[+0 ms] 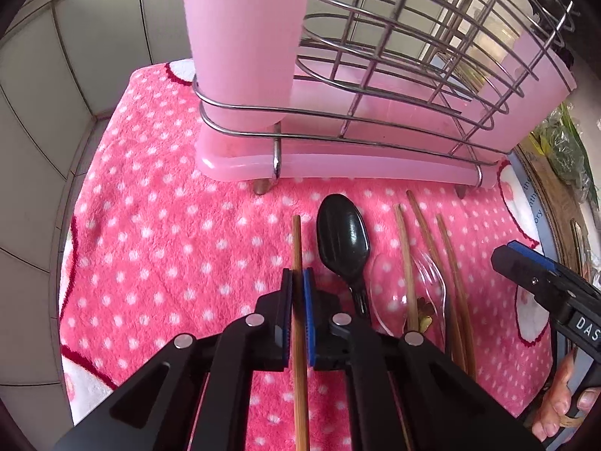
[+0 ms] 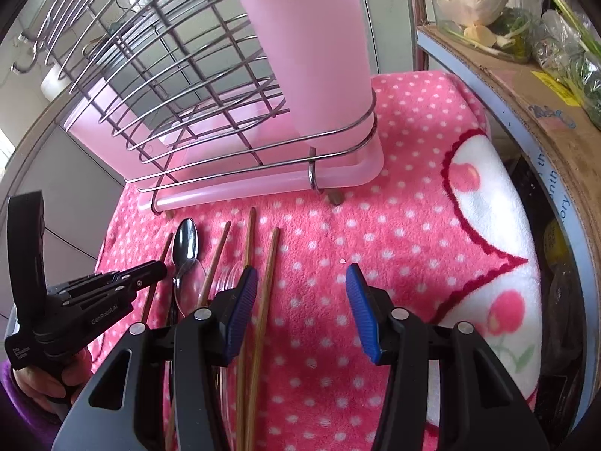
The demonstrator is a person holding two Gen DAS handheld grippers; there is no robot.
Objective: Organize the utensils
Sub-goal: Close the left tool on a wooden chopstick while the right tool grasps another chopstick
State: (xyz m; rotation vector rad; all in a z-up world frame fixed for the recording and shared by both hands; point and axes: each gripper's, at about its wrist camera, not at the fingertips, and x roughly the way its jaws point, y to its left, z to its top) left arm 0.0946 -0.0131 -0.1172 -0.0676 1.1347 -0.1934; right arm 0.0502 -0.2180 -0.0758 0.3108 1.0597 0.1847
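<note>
Nearest, the left gripper was clamped on a single wooden chopstick lying on the pink dotted towel. The right gripper hung with its jaws apart, gripping nothing, one blue pad beside two more chopsticks. Beyond lay a black spoon and a clear plastic spoon. Toward the towel's far edge stood the wire utensil rack with its pink cup. The pick-up seemed in hand; next the chopstick would need lifting, tipping upright and lowering into the cup. The left tool read "GenRobot.AI"; the right showed "DAS".
</note>
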